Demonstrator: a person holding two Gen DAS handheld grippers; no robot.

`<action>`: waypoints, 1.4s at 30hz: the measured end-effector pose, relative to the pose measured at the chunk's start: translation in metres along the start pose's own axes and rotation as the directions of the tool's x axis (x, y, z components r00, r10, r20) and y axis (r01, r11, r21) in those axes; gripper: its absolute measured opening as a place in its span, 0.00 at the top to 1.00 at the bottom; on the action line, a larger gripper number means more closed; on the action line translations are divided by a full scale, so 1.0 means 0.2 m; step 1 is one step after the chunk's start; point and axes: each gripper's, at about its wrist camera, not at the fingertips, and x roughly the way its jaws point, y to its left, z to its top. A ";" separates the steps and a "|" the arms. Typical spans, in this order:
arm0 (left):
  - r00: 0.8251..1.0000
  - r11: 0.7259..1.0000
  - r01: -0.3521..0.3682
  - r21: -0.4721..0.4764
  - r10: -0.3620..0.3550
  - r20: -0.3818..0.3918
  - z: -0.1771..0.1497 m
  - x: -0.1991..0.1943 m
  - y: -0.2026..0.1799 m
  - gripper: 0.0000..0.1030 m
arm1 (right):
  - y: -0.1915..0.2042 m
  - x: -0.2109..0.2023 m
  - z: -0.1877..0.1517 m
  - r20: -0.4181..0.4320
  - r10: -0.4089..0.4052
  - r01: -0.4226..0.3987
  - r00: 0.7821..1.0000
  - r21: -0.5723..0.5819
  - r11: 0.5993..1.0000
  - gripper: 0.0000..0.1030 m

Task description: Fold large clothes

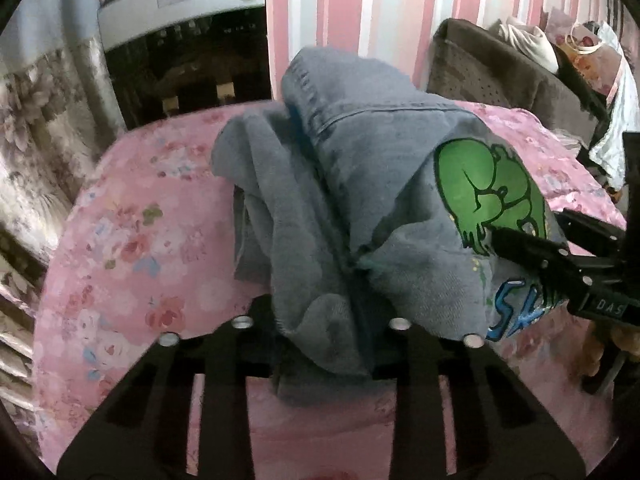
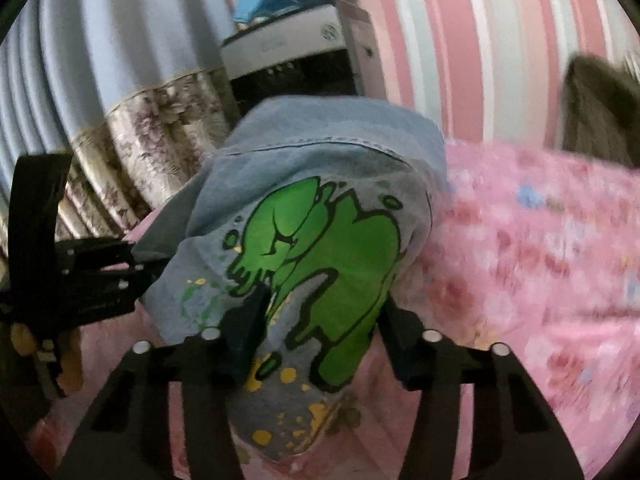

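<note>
We hold the grey garment (image 1: 360,184) bunched above the pink floral bedcover (image 1: 132,240), to lift it for folding. The left gripper (image 1: 324,344) pinches its hem; the right gripper (image 2: 320,320) seems closed around the printed part.

Pink-and-white striped wall (image 1: 360,20); floral curtain (image 1: 36,128) at left; brown chair (image 1: 492,76) beyond bed's (image 1: 132,240) far right corner.
</note>
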 end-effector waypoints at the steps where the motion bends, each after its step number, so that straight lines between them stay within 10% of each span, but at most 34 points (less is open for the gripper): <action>1: 1.000 1.000 -0.010 -0.004 0.010 0.011 0.01 -0.01 -0.02 0.82 | 0.01 -0.02 0.01 0.017 -0.002 0.003 1.000 -0.023 1.000 0.54; 9: 0.989 0.998 0.055 -0.001 -0.054 0.135 0.05 -0.26 -0.30 0.86 | 0.05 -0.49 0.04 0.228 -0.117 0.163 0.967 -0.195 0.967 0.60; 15: 0.984 0.986 0.165 0.035 -0.167 0.067 -0.08 -0.20 -0.60 0.77 | -0.11 -0.75 -0.12 0.165 -0.260 0.296 0.951 -0.265 0.918 0.58; 22: 0.995 0.995 0.094 0.025 -0.095 0.038 -0.16 -0.09 -0.65 0.28 | -0.38 -0.68 -0.32 0.046 -0.248 0.251 0.968 -0.112 0.961 0.43; 24: 0.996 0.998 0.058 0.021 -0.059 0.059 -0.17 -0.14 -0.64 0.14 | -0.37 -0.72 -0.32 0.064 -0.269 0.274 0.961 -0.112 0.955 0.15; 27: 0.990 0.999 0.044 -0.002 -0.043 0.138 -0.18 -0.25 -0.58 0.03 | -0.32 -0.83 -0.33 0.140 -0.308 0.323 0.941 -0.099 0.941 0.03; 38: 0.911 0.977 -0.161 -0.140 0.202 0.359 -0.37 -0.57 -0.50 0.03 | -0.17 -1.05 -0.43 0.267 -0.446 0.420 0.854 0.149 0.895 0.02; 42: 0.873 0.966 -0.213 -0.149 0.257 0.416 -0.41 -0.67 -0.49 0.03 | -0.11 -1.07 -0.47 0.282 -0.436 0.400 0.855 0.178 0.899 0.02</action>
